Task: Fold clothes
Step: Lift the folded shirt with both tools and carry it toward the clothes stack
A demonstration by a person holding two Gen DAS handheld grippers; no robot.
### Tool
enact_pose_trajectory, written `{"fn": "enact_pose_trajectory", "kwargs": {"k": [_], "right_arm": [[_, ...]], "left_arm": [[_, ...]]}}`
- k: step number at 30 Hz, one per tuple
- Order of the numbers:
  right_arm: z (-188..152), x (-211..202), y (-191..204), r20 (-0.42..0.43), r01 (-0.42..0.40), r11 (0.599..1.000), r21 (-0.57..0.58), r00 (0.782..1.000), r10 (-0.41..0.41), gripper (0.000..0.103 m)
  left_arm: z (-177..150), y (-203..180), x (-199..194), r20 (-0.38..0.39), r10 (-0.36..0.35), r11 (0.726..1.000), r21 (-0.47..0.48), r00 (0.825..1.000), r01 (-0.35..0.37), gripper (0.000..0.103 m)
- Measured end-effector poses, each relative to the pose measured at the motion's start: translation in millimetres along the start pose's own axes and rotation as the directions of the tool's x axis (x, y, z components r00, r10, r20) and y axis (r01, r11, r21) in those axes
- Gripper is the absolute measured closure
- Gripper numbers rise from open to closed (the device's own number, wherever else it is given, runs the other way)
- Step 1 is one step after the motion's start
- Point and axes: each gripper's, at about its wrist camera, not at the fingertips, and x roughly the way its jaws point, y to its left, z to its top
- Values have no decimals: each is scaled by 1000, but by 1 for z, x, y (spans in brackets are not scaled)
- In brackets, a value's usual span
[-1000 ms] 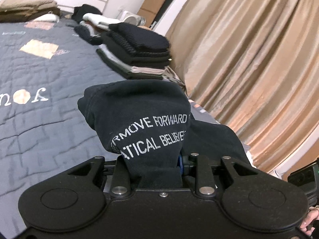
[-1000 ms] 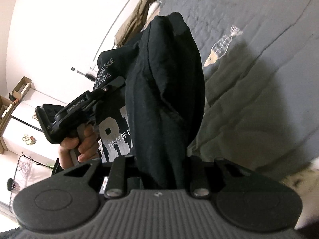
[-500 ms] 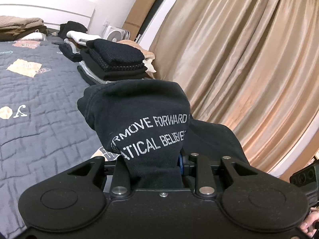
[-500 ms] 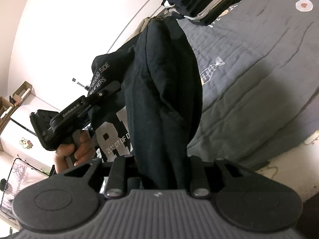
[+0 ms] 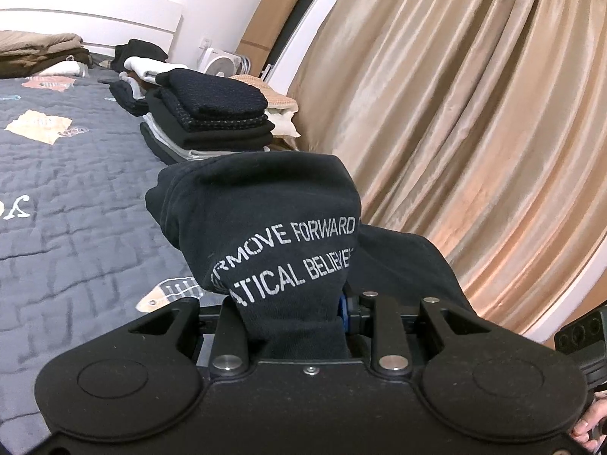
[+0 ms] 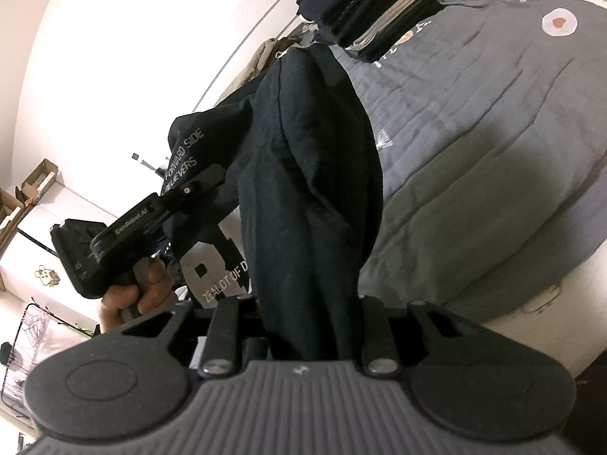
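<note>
A black T-shirt with white lettering [image 5: 273,227] hangs bunched between both grippers, held in the air beside the bed. My left gripper [image 5: 292,318] is shut on the printed part, its fingertips hidden by cloth. My right gripper [image 6: 307,326] is shut on another fold of the same shirt [image 6: 315,174]. The left gripper [image 6: 159,212] and the hand holding it also show in the right wrist view, to the left of the cloth.
A grey quilted bedspread [image 5: 76,197] covers the bed. A stack of folded dark clothes [image 5: 208,121] sits at its far right side, also in the right wrist view [image 6: 364,7]. Tan curtains [image 5: 474,113] hang on the right. More clothes and a fan lie by the headboard.
Both grippers have swung with the shirt still held: the left view turned toward the curtain and headboard, the right view now shows the bed edge and the folded stack nearer.
</note>
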Motion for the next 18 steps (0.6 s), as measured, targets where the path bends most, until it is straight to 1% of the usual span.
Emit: {"fn": "enact_pose_trajectory", "kwargs": {"k": [11, 18], "right_arm": [[34, -39, -39, -8, 14, 1000, 4, 1000, -14, 79], [63, -50, -68, -24, 28, 1000, 13, 999, -28, 79]], "left_arm": [[-1, -41, 48, 10, 12, 1000, -10, 1000, -11, 76], [2, -49, 92, -6, 25, 999, -30, 1000, -25, 76]]}}
